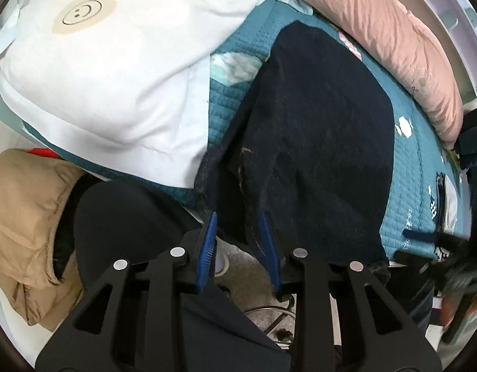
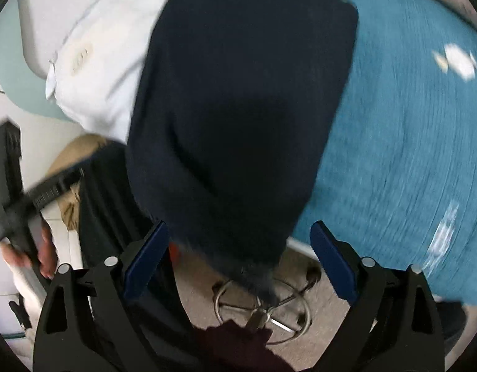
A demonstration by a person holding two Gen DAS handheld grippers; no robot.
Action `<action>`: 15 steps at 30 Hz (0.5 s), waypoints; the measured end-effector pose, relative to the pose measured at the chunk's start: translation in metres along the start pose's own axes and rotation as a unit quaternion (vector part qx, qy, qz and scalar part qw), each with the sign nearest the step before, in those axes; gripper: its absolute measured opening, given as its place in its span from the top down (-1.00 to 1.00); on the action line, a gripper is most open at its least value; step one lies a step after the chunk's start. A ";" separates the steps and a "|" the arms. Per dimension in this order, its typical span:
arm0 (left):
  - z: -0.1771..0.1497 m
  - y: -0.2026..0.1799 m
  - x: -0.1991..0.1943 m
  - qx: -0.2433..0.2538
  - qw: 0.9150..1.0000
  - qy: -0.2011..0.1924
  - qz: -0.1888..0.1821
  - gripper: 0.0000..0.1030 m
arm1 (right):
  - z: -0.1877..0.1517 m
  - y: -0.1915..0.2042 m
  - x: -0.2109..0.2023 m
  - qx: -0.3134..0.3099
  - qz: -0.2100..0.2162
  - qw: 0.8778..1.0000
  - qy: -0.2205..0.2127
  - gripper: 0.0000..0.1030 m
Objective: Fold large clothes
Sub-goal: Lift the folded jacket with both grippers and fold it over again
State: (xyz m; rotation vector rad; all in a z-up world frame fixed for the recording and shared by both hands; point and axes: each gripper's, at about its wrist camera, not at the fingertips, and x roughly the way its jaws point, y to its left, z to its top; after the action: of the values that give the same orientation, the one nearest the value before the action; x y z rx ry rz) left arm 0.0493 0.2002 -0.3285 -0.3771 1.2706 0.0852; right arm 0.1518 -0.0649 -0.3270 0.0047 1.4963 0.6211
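Note:
A dark navy garment [image 1: 319, 117] lies on the teal quilted bedspread [image 1: 405, 161], its near end hanging over the bed's edge. My left gripper [image 1: 238, 217] points down at that hanging edge. Its blue pads stand a little apart with the cloth's hem between the tips, and floor shows through the gap. In the right wrist view the same garment [image 2: 238, 93] fills the middle. My right gripper [image 2: 238, 224] is wide open, with the garment's lower end hanging loose between its fingers. The picture is blurred there. A hand [image 2: 44, 248] holds the left gripper [image 2: 37, 192] at the left edge.
A white pillow [image 1: 108, 77] with a smiley print lies left of the garment, and a pink duvet [image 1: 393, 37] lies behind it. A beige jacket [image 1: 24, 223] sits low on the left. A stool's metal ring base [image 2: 263, 313] stands on the floor below the bed edge.

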 end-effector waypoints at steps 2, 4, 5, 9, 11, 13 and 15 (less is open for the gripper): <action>-0.001 -0.002 0.003 -0.003 1.000 0.006 0.000 0.41 | -0.013 0.000 0.020 0.018 0.023 1.000 0.011 0.12; -0.002 -0.002 0.006 -0.006 1.000 0.011 0.003 0.41 | -0.021 0.008 0.031 0.037 0.046 0.998 0.021 0.30; -0.002 -0.001 0.006 -0.008 1.000 0.010 0.004 0.41 | -0.023 0.017 0.036 0.024 0.023 0.999 0.013 0.31; -0.002 0.006 0.003 -0.019 1.000 0.006 0.003 0.41 | -0.034 0.043 0.039 0.007 -0.013 1.000 0.005 0.31; -0.001 0.011 0.001 -0.027 1.000 0.004 0.008 0.41 | -0.042 0.056 0.037 -0.011 -0.015 1.000 0.008 0.27; 0.000 0.015 0.000 -0.032 0.999 0.004 0.009 0.41 | -0.049 0.064 0.035 -0.023 -0.009 1.000 0.017 0.27; 0.001 0.019 -0.001 -0.036 0.999 0.003 0.010 0.41 | -0.051 0.066 0.035 -0.028 -0.003 0.999 0.022 0.27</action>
State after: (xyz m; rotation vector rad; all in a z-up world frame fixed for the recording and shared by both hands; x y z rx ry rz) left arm 0.0447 0.2179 -0.3318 -0.4268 1.2801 0.1477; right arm 0.0777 -0.0148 -0.3396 -0.0568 1.5215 0.6609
